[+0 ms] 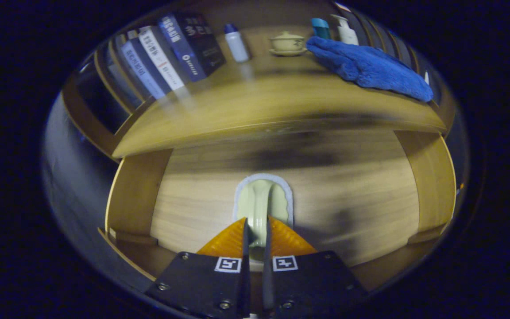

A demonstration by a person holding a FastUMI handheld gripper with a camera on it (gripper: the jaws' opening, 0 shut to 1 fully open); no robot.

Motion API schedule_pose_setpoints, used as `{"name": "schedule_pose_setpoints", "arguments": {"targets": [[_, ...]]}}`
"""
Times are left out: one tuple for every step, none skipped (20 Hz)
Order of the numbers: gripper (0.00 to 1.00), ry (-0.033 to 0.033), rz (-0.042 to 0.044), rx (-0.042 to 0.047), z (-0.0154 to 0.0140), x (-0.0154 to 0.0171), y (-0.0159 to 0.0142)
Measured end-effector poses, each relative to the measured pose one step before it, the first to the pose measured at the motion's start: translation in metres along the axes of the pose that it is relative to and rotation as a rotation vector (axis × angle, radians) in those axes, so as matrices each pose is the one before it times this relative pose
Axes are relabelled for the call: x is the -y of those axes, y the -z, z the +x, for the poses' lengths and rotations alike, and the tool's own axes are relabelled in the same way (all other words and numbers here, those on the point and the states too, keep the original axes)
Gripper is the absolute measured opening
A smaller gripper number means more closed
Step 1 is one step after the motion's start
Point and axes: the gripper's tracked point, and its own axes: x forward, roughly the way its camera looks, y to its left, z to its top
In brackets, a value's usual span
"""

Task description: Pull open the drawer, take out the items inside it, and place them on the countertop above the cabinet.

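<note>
Directly ahead, the gripper (255, 230) points level at the wooden drawer front (352, 208), and its fingers are drawn narrow around the pale green handle (261, 201), one on each side of the handle's stem and pressing on it. The handle sits on a light backing plate at the middle of the drawer front. Above the drawer runs the worktop (255, 110). On it lie a row of leaning books (171, 51), a small white bottle (236, 43), a lidded cup on a saucer (287, 43), a blue cloth (370, 66), a teal container (321, 27) and a white pump bottle (346, 30).
</note>
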Motion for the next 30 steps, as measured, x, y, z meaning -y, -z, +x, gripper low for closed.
{"name": "schedule_pose_setpoints", "arguments": {"targets": [[0.12, 0.00119, -0.01915, 0.02492, -0.00217, -0.00013, -0.00195], [0.12, -0.00238, -0.01573, 0.03517, -0.00463, -0.00216, -0.00385], [0.12, -0.00701, -0.01197, 0.03638, -0.00539, -0.00239, -0.00600], [0.12, -0.01551, -0.01151, 0.02405, -0.00470, -0.00352, -0.00167], [0.11, -0.01850, -0.01163, 0.01964, -0.00484, -0.00388, -0.00239], [0.12, -0.01246, -0.01276, 0.02487, -0.00476, -0.00352, -0.00412], [0.12, -0.00590, -0.01517, 0.02547, -0.00450, -0.00254, -0.00450], [0.12, -0.00455, -0.01638, 0.03170, -0.00555, -0.00145, -0.00414], [0.12, -0.00957, -0.01698, 0.03447, -0.00781, -0.00269, -0.00579], [0.11, -0.01623, -0.01800, 0.03189, -0.00752, -0.00532, -0.00490], [0.11, -0.01050, -0.01862, 0.03436, -0.00646, -0.00381, -0.00571], [0.12, -0.01055, -0.01905, 0.02494, -0.00439, -0.00359, -0.00282], [0.12, -0.01013, -0.01809, 0.02993, -0.00622, -0.00348, -0.00506], [0.11, 0.00101, -0.01446, 0.02933, -0.00597, -0.00195, -0.00552], [0.11, 0.00579, -0.01274, 0.03037, -0.00603, 0.00025, -0.00611], [0.12, 0.00411, -0.00362, 0.03423, -0.00597, -0.00048, -0.00873], [0.12, 0.00380, -0.00979, 0.03732, -0.00448, -0.00036, -0.00896], [0.11, 0.00379, -0.02083, 0.04377, -0.00327, 0.00025, -0.01087], [0.11, 0.01262, -0.02429, 0.04411, -0.00212, 0.00357, -0.01154], [0.11, 0.01786, -0.01914, 0.03818, -0.00254, 0.00368, -0.01005], [0.11, 0.01389, -0.00347, 0.02811, -0.00065, 0.00295, -0.01026], [0.11, 0.00801, 0.00197, 0.01830, -0.00126, -0.00056, -0.00885], [0.11, 0.00991, 0.00253, 0.01499, 0.00211, 0.00197, -0.00807], [0.11, 0.00805, -0.00334, 0.00669, 0.00422, 0.00216, -0.00711], [0.11, 0.01350, -0.00205, 0.00559, 0.00570, 0.00228, -0.00797], [0.11, 0.01450, 0.00496, 0.00150, 0.00753, 0.00218, -0.00607], [0.11, 0.01958, 0.01042, -0.00823, 0.00763, 0.00307, -0.00467], [0.11, 0.02187, 0.02150, -0.01414, 0.00856, 0.00458, -0.00385], [0.11, 0.01341, 0.02602, -0.02004, 0.01149, 0.00323, 0.00000], [0.11, 0.00892, 0.03154, -0.02486, 0.01269, 0.00365, 0.00048]]}}
